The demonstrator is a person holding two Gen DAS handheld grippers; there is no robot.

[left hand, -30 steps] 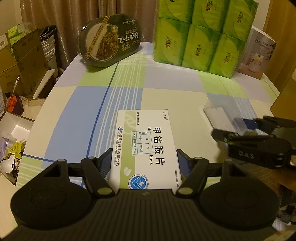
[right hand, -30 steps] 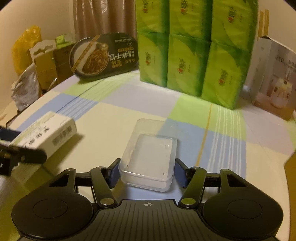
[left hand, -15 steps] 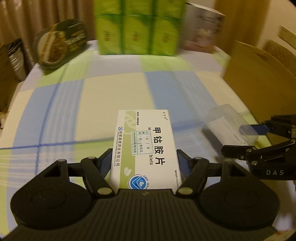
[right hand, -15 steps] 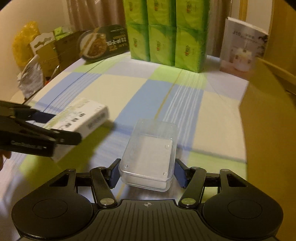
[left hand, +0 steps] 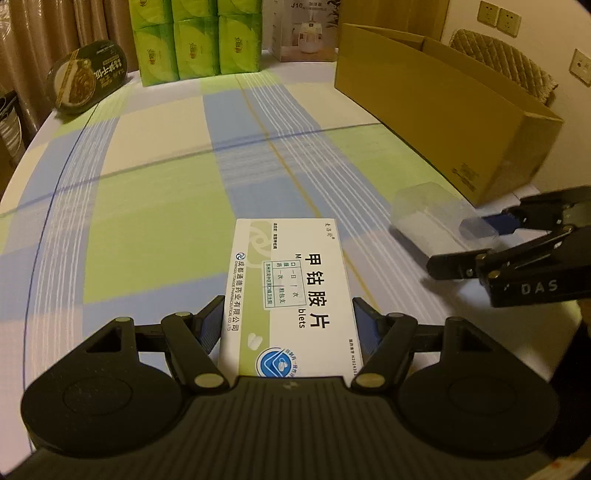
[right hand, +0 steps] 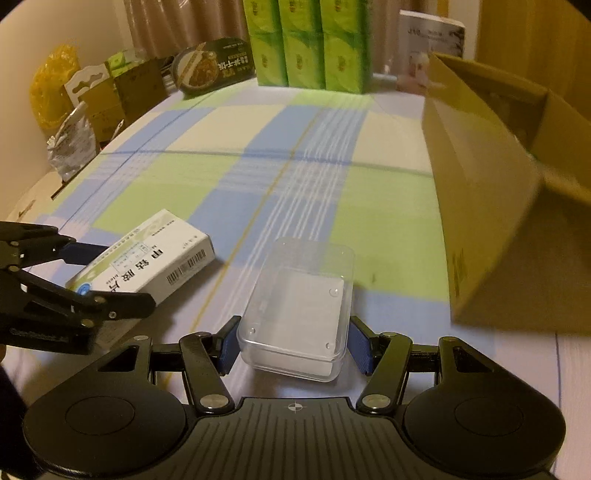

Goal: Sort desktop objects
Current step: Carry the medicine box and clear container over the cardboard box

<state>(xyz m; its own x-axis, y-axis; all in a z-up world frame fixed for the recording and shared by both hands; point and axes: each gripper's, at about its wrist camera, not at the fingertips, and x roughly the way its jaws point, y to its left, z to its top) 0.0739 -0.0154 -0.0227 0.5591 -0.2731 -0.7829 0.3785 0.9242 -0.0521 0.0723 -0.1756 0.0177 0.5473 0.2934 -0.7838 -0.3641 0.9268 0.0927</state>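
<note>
A white medicine box [left hand: 291, 291] with green print sits between the pads of my left gripper [left hand: 290, 319], which is shut on it above the checked tablecloth [left hand: 155, 206]. The right wrist view has the same medicine box [right hand: 147, 262] and left gripper [right hand: 110, 280] at the left. My right gripper [right hand: 294, 345] is shut on a clear plastic box [right hand: 299, 310]. In the left wrist view this clear plastic box [left hand: 432, 218] and the right gripper [left hand: 469, 242] appear at the right, close to an open cardboard box [left hand: 436, 99].
The cardboard box [right hand: 487, 206] fills the table's right side. Green tissue packs [left hand: 195, 40], a dark noodle bowl [left hand: 88, 79] and a white appliance box [left hand: 303, 33] stand at the far edge. Bags and cartons [right hand: 92, 99] lie beyond the left edge.
Both grippers have swung to the right with their boxes still held. The cardboard box has come into view and is nearer to the right gripper.
</note>
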